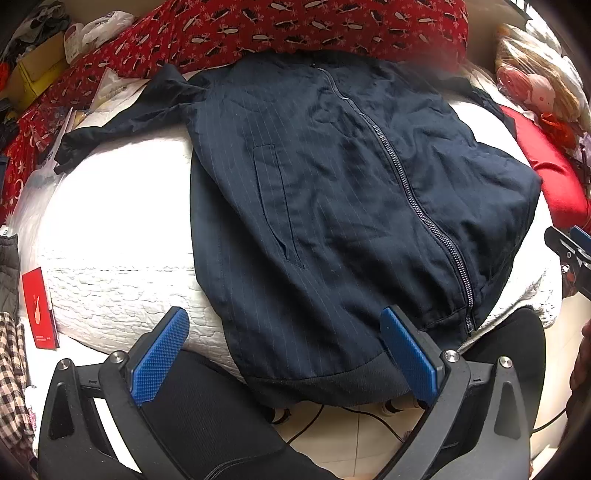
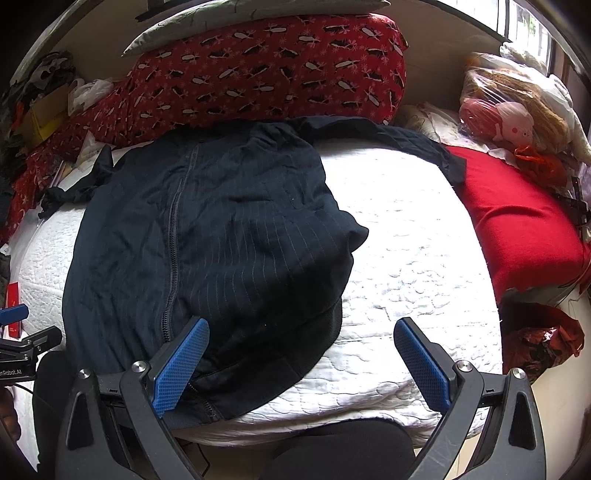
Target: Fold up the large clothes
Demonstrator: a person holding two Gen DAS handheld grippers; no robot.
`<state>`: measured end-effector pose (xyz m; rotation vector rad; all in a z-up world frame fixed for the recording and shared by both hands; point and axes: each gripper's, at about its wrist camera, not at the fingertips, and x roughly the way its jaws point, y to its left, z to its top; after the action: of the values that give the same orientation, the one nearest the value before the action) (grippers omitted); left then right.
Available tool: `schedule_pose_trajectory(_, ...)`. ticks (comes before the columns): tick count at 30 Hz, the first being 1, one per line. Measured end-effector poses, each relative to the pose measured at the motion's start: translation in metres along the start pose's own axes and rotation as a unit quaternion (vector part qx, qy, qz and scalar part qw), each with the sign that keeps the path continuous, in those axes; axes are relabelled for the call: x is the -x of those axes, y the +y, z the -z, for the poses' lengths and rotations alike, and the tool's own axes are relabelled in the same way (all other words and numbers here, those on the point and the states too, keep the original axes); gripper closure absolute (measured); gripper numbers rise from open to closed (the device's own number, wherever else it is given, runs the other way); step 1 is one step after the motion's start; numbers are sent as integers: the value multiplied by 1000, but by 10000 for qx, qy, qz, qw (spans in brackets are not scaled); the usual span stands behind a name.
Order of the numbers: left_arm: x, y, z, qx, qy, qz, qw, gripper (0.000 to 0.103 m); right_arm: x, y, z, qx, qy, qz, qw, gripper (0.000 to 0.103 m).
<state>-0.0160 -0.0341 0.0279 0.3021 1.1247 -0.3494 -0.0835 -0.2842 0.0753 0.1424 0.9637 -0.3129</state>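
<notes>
A dark navy zip-up jacket lies front up on a white quilted bed, zipper closed, hem hanging over the near edge. One sleeve stretches out to the far left; the other sleeve trails far right in the right wrist view. My left gripper is open, its fingers straddling the hem and holding nothing. My right gripper is open over the jacket at its near right corner and the quilt. Each gripper appears at the edge of the other's view.
A red patterned bolster lies along the far side. A plain red cushion and bagged soft toys sit at the right. A red booklet lies on the quilt's left edge. Boxes and clutter crowd the far left. Floor tiles and a cable lie below.
</notes>
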Motion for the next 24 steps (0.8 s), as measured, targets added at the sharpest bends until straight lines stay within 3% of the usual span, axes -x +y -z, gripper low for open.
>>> schedule_pose_trajectory(10,-2,-2,-1,-9,9,2,10000,0,-2,-4,0,-52,-6,-81,10000,2)
schedule_pose_trajectory(16,-11,21,-2,238,147,18,9996,0,-15,-40,-11,-409,-28,5,9992,2)
schedule_pose_trajectory(19,-22,47,-3,530,318,37,9981,0,-25,-59,-16,-365,-77,57,9993,2)
schedule_pose_trajectory(24,-59,84,6,1088,936,213,9894,0,-55,-65,-23,9,149,-573,9982,2)
